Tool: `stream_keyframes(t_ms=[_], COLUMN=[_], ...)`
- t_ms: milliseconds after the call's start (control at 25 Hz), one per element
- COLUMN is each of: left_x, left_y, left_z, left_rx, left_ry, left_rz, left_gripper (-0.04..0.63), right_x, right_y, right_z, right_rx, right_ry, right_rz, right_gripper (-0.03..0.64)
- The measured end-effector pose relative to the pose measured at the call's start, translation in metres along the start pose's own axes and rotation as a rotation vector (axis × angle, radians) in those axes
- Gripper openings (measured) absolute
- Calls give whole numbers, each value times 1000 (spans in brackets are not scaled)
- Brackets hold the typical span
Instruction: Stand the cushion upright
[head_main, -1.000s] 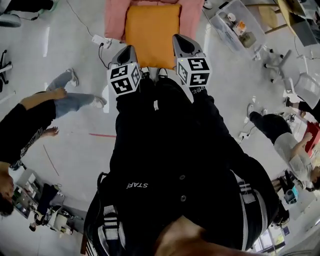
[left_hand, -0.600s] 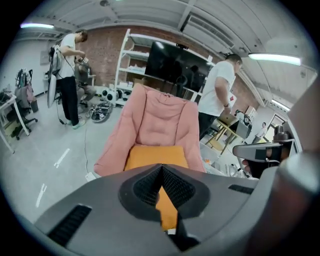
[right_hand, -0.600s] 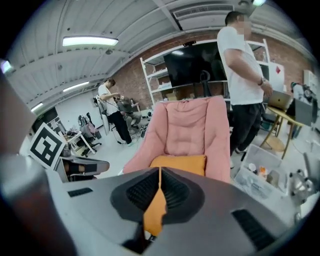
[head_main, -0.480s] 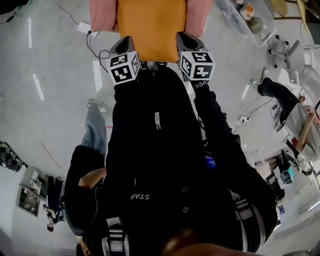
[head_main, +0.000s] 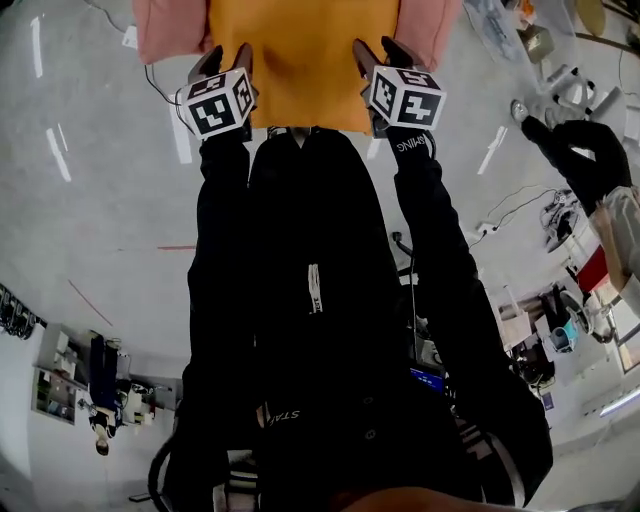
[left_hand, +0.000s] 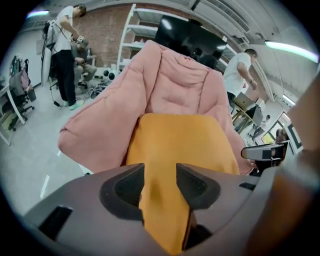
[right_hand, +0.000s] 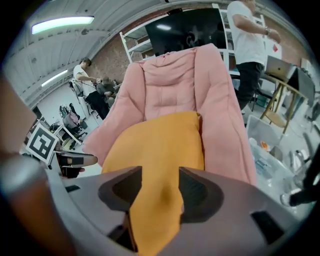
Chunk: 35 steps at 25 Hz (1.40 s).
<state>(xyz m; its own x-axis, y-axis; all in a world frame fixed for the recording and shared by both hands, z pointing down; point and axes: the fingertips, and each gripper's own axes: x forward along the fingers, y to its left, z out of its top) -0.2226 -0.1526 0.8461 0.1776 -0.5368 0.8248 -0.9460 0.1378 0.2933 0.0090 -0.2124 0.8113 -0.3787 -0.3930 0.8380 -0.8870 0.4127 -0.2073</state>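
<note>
**Cushion (head_main: 300, 60) on the chair (left_hand: 180, 85)**

The cushion lies on the seat, before the backrest. The left gripper (head_main: 228, 62) is at its near left corner and the right gripper (head_main: 382, 52) at its near right — jaws opening, cushion edge between them.

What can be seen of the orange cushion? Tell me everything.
The orange cushion is roughly square, plain soft fabric, unpatterned. It lies on the pink padded chair, far edge against the backrest. Its near edge runs between the jaws of the left gripper and the right gripper, one near each corner; both sets of jaws are opening.
</note>
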Motion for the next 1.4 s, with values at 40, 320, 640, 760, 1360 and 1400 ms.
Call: stream_keyframes(t_ms=[40,320,640,760,1360,1400], left_x=[10,58,56,42,-96,-103], left_y=[6,14,4,-5,-81,-84], left_z=[-2,-15,-12,0,79,92], left_rx=[-2,-6,10,11,8,13], left_ry=[12,92,86,69,-87,-104], left_rz=[-4,-69,-50,-22,58,63], left_gripper=[194,228,43,18,9,9], right_x=[9,51,58,46,-99,-106], right_y=[-3,-16,-6,-8,-4,-3], right_z=[-3,-22,-19,-9,68,80], right_rx=[7,-23,-26,7,52,55], right_ry=[11,81,88,54,-140,-156], right_rz=[-2,-39,-54,-51,-3,-2], right_gripper=[247,266,46,21,21,21])
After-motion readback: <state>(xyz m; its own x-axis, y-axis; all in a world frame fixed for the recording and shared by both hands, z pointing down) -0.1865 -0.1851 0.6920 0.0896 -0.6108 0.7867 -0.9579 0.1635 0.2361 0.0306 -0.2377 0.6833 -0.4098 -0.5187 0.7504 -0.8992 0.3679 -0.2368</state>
